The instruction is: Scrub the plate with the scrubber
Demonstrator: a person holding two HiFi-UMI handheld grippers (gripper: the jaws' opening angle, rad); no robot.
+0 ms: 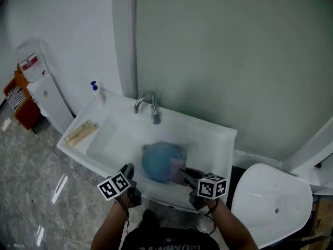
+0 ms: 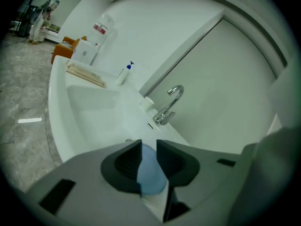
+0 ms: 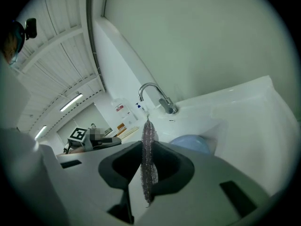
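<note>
Nearest me, the left gripper (image 2: pixel 148 147) has its jaws half closed on the near-left rim of the blue plate (image 1: pixel 160 162), which sits tilted in the sink (image 1: pixel 208 128). To its right, the right gripper (image 3: pixel 149 147) is clamped tight on the mesh scrubber (image 3: pixel 149 135), held on edge with its long axis pointing away toward the tap (image 1: pixel 147 102). The plate lies just left of and beyond the scrubber; I can't tell whether they touch. I'd judge that a short push leftward would bring the mesh onto the plate's face.
</note>
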